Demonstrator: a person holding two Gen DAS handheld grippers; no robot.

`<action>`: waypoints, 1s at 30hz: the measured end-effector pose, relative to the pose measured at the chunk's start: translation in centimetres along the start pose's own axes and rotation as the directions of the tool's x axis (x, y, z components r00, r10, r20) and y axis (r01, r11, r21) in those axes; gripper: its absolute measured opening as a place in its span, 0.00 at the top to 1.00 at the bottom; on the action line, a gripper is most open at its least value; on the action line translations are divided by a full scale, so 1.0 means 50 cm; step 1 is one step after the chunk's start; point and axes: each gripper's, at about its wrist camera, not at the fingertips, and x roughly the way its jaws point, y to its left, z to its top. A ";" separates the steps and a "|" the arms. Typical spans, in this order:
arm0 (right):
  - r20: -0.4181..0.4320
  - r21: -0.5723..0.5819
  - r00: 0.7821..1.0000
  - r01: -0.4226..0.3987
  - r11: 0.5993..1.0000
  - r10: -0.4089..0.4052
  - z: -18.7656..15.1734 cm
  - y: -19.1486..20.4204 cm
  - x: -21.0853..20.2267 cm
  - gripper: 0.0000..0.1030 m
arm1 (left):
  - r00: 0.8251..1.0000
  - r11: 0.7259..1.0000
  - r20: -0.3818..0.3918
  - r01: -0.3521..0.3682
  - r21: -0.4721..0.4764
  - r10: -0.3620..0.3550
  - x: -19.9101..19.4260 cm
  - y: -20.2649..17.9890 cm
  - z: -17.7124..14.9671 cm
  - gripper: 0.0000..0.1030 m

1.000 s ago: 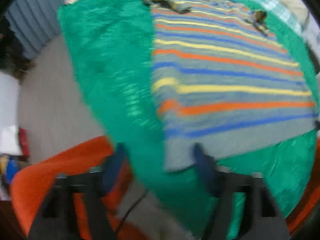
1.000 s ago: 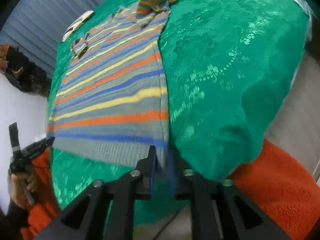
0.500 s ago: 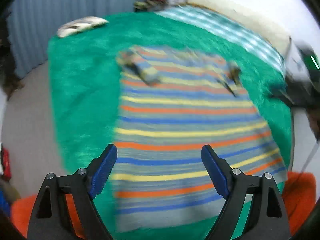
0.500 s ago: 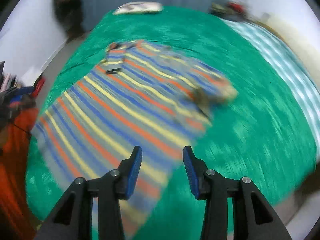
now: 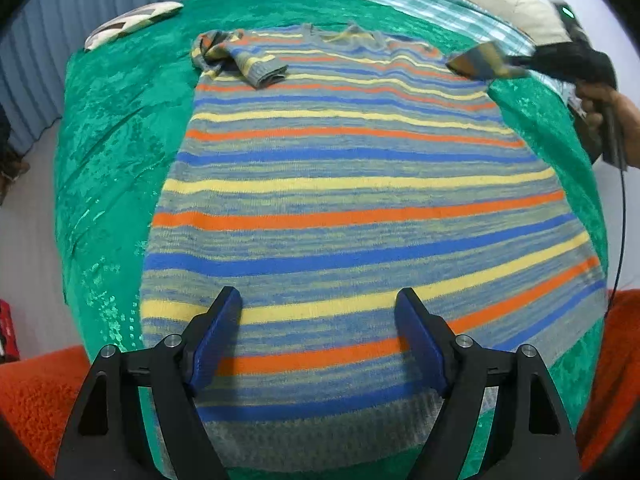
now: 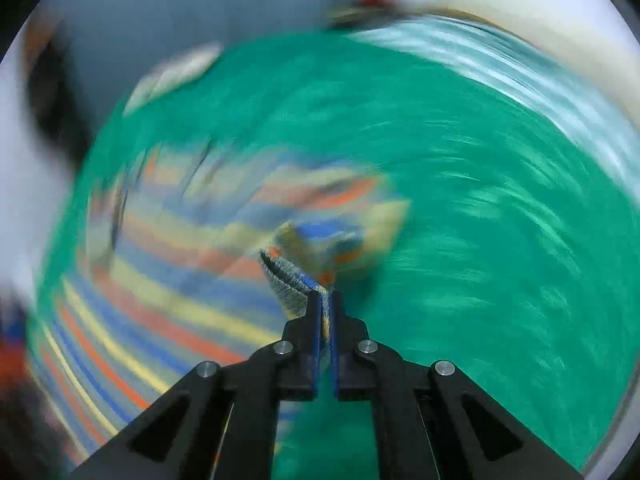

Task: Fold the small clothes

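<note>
A striped knit sweater (image 5: 360,184), banded in orange, blue, yellow and grey, lies spread flat on a bed under a green bedspread (image 5: 112,128). Its hem is at the bed's near edge and its neckline at the far side. The sweater's left sleeve (image 5: 244,60) is bunched and folded in over the shoulder area.

The left claw (image 5: 318,332) hangs over the sweater's hem end with its blue-padded fingers (image 5: 216,332) spread wide; its jaws have just closed a little, and nothing is between them but the cloth lying below, which they do not pinch.

The right claw (image 6: 326,312) is clenched on the cuff of the sweater's right sleeve (image 6: 304,276); its jaws have just snapped closed, and the ribbed grey knit is pinched between the pads. In the left wrist view this claw (image 5: 516,66) appears at the sweater's far right shoulder, held in a person's hand (image 5: 612,108), with the sleeve end lifted off the bedspread. The right wrist view is heavily blurred beyond the pinched cuff.

A white patterned cushion (image 5: 132,24) lies at the bedspread's far left corner, well apart from the sweater. A pale checked blanket (image 5: 420,0) runs along the far right side. An orange rug (image 5: 36,392) lies beside the bed's near edge.
</note>
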 end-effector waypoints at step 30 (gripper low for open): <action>-0.042 0.568 0.965 -0.190 0.801 0.258 -0.064 -0.396 0.070 0.42 | 0.999 0.998 -0.001 -0.042 0.045 0.042 0.022 -0.031 -0.005 0.15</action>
